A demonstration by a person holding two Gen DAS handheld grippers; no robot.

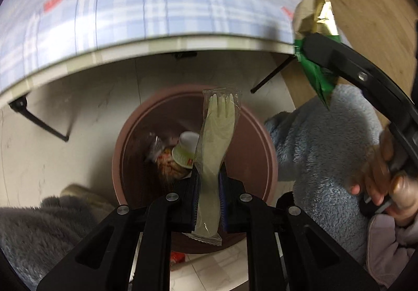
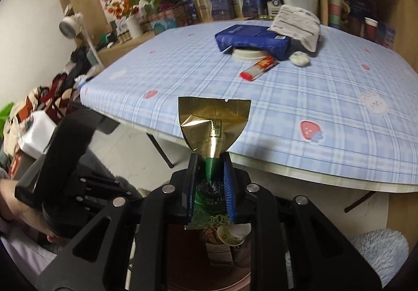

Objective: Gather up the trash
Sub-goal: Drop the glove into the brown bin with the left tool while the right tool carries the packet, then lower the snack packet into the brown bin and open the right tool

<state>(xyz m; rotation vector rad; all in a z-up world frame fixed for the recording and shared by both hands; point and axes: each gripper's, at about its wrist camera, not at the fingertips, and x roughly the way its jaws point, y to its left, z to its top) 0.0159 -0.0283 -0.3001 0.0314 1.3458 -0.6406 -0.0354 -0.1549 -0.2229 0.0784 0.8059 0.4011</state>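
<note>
Packaged glove sits pinched in left tongs above bin.

The bin stands on the floor, in front of the table and lower than its edge. In the bin lie a cup and some wrappers. Over the bin, the left gripper holds a packed glove. To the right of the bin and higher, near the table corner, the right gripper holds a foil pouch. On the table, far from the bin, a pack lies on a lid, with a stick packet just before them.
</note>
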